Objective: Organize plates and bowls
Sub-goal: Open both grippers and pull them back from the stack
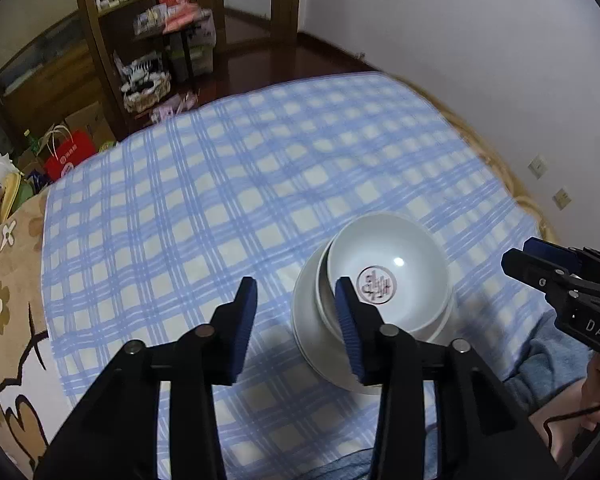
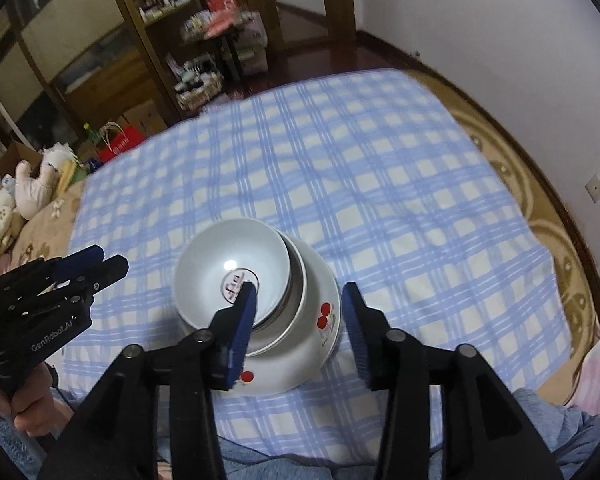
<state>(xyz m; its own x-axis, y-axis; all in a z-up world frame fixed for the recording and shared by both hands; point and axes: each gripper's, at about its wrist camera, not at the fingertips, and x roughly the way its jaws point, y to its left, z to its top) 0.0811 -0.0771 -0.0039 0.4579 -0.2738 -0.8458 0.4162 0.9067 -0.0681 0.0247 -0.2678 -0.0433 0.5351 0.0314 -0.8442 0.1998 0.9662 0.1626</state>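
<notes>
A stack of white dishes [image 1: 374, 300] sits on a blue and white checked cloth [image 1: 220, 208], in the lower right of the left wrist view and just below the middle of the right wrist view. On top is a white bowl [image 2: 232, 272] with a round red mark in its bottom. It sits a bit off to one side, inside another bowl [image 2: 296, 280], and that one rests on a wide white plate [image 2: 320, 320] with red cherries painted on it. How many dishes are in the stack in all is hard to tell. The left hand-held gripper [image 1: 296, 320] hangs above the cloth with its blue pads partly open and nothing between them; its right pad shows in front of the left edge of the stack. The right hand-held gripper [image 2: 300, 320] is partly open too and holds nothing; the cherry plate shows in the gap between its pads, and its left pad shows in front of the top bowl. Neither one grips a dish. The checked cloth lies on a bed with a tan flowered cover [image 1: 8, 280]. A person's hand [image 2: 32, 420] holds a grip at the lower left of the right wrist view. Past the bed, in the upper left, are a wooden shelf [image 1: 100, 20] full of small things, a red paper bag [image 1: 66, 156] and a white soft toy [image 2: 32, 192]. A white wall [image 1: 460, 40] fills the upper right.
</notes>
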